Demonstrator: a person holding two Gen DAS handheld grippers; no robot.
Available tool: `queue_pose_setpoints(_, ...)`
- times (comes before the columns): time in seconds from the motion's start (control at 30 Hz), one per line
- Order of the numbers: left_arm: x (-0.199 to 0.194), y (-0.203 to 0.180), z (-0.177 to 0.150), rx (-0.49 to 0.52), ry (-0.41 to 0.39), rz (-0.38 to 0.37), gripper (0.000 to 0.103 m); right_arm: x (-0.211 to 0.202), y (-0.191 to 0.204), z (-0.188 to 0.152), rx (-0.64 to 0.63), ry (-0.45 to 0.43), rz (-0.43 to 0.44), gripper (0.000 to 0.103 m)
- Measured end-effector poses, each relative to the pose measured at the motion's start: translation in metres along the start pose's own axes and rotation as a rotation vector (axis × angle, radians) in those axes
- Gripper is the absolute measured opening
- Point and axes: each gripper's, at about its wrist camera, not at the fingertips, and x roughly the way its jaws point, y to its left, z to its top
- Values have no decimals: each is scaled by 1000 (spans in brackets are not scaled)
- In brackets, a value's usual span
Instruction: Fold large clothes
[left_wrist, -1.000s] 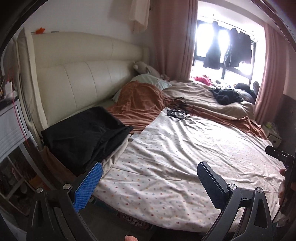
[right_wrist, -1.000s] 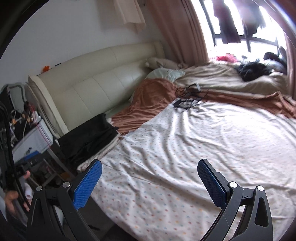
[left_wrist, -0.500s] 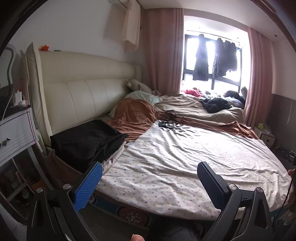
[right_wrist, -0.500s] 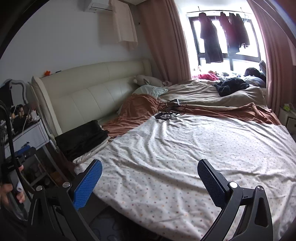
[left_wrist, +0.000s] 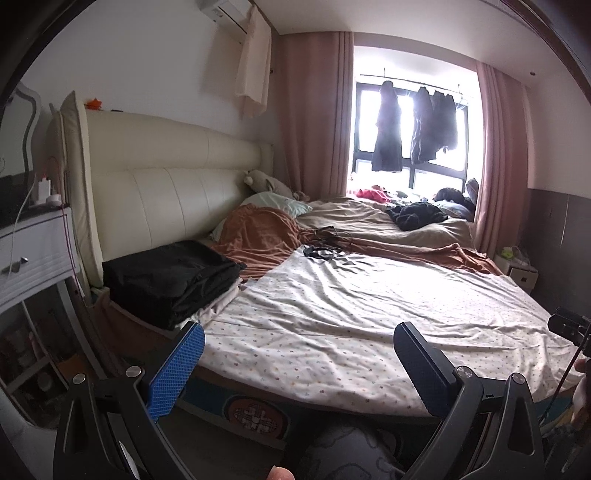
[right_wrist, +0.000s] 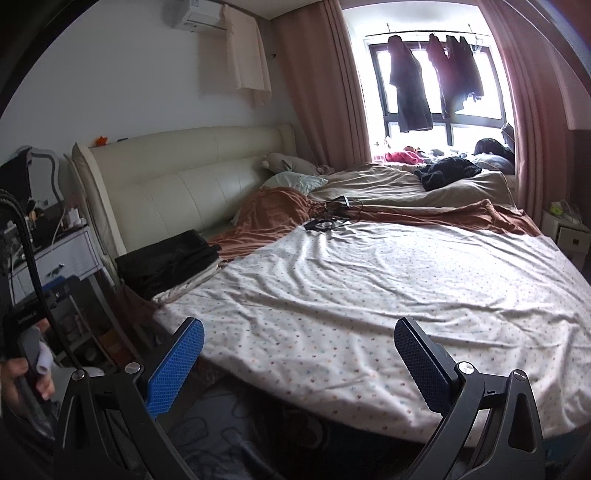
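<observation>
L gripper (left_wrist: 299, 362): jaws spread wide, nothing between them; held off the near edge of the bed, above the floor.
R gripper (right_wrist: 299, 360): also spread wide, empty; over the near edge of the bed, pointing toward the headboard (right_wrist: 177, 181).
Black stack (left_wrist: 170, 278): dark clothes, already folded by the look of it, at the bed's near-left corner by the headboard, resting on a pale cloth layer.
Black heap (left_wrist: 417, 216): loose dark garment, crumpled, at the far edge of the bed near the window; prob. the next piece to fold, tho can't be sure.
Sheet (left_wrist: 362, 306): dotted white, wrinkled, covers the near half of the bed; bare mid area looks like the folding spot.
Handling (guess): soft, limp fabric, light to mid weight, no stiffness; will sag and drag when lifted, not fragile. Dark cloth hides seams, so edges are hard to read.
Grip (guess): pinch at 2 spread points, e.g. shoulders or waistband corners, one per gripper, so it hangs flat. Heap is too small in both views to pick out corners yet.
Risk: cables (left_wrist: 325, 245) lie mid-bed between sheet and brown blanket (left_wrist: 266, 236); could snag a dragged garment.
Hung clothes (left_wrist: 413, 129): on the window rail, well apart from both grippers.
</observation>
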Motion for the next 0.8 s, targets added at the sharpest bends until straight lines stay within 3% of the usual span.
queue_pose_setpoints(0.23, -6, -16, -15, 50, 5, -35, 102, -10, 4, -9, 8, -21, -6, 103)
queue_pose_setpoints(0.8, -6, -14, -21, 6, 12, -39, 102, -1, 6, -16, 30, 19, -35, 103)
